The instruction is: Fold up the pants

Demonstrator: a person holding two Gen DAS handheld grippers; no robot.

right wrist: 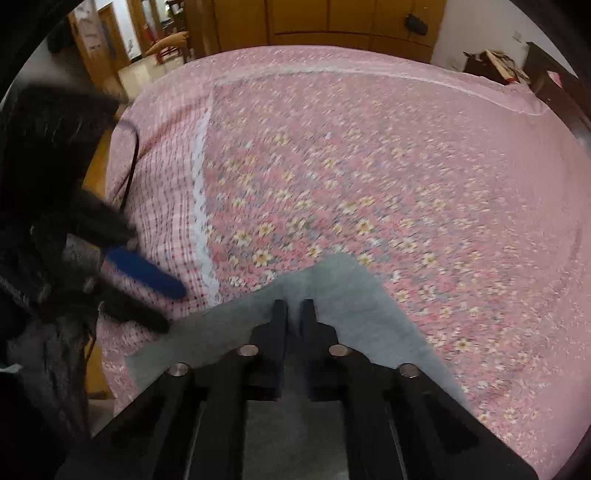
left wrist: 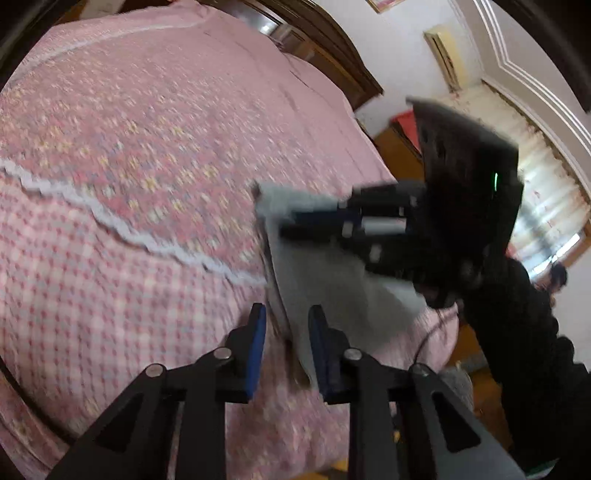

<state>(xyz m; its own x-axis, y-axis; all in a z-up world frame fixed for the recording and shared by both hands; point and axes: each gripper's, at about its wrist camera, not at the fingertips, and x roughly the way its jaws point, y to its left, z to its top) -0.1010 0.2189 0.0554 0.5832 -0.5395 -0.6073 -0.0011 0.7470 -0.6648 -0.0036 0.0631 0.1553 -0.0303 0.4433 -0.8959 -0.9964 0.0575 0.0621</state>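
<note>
Grey pants (left wrist: 332, 295) hang in the air over a pink floral bedspread (left wrist: 129, 147), blurred by motion. My right gripper (left wrist: 291, 225) comes in from the right and is shut on their upper edge. In the right wrist view that gripper (right wrist: 294, 303) has its fingers pinched on the grey pants (right wrist: 343, 288), which spread out to both sides. My left gripper (left wrist: 287, 308) is open, with the lower edge of the cloth hanging in the gap between its blue pads and not visibly pressed. The right wrist view shows the left gripper (right wrist: 174, 308) at the cloth's left corner.
The bedspread (right wrist: 406, 166) fills both views and has a white lace strip (right wrist: 201, 206). A dark wooden headboard (left wrist: 332, 44) is behind it, and a wooden wardrobe (right wrist: 332, 22) is at the far side. A person's dark sleeve (left wrist: 517, 314) holds the right gripper. Curtains (left wrist: 546, 184) are at right.
</note>
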